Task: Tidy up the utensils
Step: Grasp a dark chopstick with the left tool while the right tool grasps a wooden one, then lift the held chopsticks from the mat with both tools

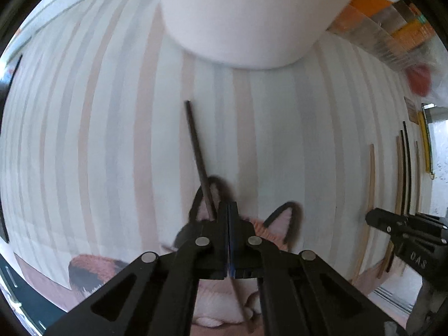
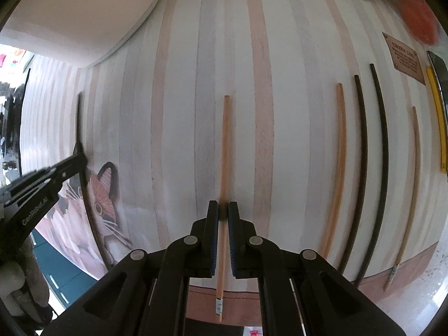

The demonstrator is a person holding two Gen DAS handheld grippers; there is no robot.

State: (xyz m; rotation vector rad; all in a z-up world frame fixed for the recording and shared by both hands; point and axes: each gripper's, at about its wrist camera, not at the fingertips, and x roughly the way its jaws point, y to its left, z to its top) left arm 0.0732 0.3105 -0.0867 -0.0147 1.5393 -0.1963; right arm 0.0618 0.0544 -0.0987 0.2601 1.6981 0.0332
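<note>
My left gripper is shut on a dark chopstick, which slants up and left from the jaws over the striped mat. The right wrist view shows that same left gripper at the left edge, holding the dark chopstick. My right gripper is shut on a light wooden chopstick that runs straight ahead between the pads. Its printed tip end pokes out below the fingers. The right gripper also appears at the lower right of the left wrist view.
Several more chopsticks lie side by side to the right: a wooden one, two dark ones, another wooden one and a yellow one. A white container stands at the mat's far edge. A cat picture marks the mat's near left corner.
</note>
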